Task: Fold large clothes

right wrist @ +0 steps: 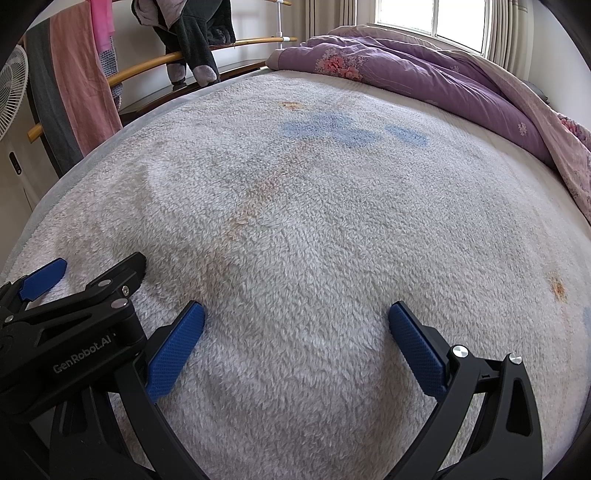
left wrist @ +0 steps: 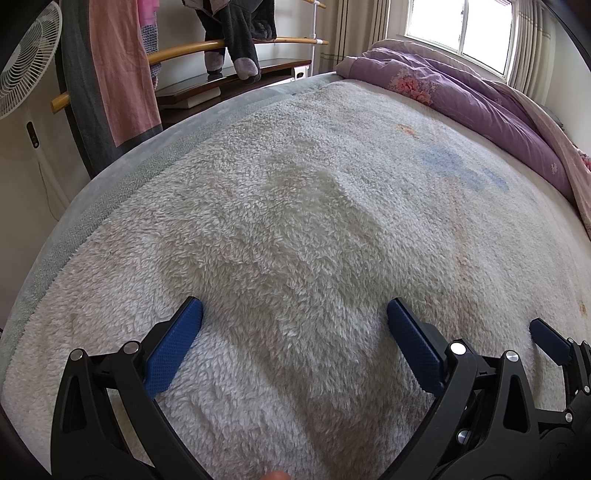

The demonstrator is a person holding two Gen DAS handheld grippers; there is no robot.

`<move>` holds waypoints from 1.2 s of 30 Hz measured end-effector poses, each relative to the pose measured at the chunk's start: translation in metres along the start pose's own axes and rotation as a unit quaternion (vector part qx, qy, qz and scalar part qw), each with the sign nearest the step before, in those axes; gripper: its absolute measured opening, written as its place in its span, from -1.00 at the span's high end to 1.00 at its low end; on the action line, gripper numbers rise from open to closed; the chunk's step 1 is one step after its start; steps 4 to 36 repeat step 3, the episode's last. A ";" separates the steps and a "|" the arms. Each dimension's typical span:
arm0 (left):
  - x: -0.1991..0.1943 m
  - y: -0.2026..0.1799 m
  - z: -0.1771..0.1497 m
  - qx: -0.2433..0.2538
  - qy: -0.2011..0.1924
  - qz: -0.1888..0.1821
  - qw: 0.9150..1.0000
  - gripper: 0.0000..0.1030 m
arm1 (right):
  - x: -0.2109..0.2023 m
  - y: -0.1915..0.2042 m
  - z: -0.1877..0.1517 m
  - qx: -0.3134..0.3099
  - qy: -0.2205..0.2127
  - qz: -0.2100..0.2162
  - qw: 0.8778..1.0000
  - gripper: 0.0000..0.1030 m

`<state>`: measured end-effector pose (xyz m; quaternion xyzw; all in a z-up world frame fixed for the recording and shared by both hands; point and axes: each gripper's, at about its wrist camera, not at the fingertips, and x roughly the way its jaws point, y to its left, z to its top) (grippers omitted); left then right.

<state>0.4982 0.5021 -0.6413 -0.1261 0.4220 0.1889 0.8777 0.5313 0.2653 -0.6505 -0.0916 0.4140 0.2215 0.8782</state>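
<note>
Both grippers, left gripper (left wrist: 294, 314) and right gripper (right wrist: 296, 317), hover side by side with jaws spread wide, grasping nothing, above a fleecy bed (right wrist: 314, 229). Dark clothes (left wrist: 240, 33), possibly the garment to fold, hang on a rail ahead-left, nearer the left.

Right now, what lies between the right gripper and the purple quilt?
Only bare fleece blanket with faded blue and orange print lies between the open right gripper and the purple quilt, shown in the right wrist view.
</note>
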 end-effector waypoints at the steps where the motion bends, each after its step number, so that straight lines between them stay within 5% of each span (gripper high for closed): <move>1: 0.000 0.000 -0.001 0.000 0.000 0.000 1.000 -0.91 | 0.000 0.000 0.000 0.000 0.000 0.000 1.000 -0.86; 36: 0.000 0.000 -0.001 0.000 0.000 0.000 1.000 -0.91 | 0.000 0.000 0.000 0.000 0.000 0.000 1.000 -0.86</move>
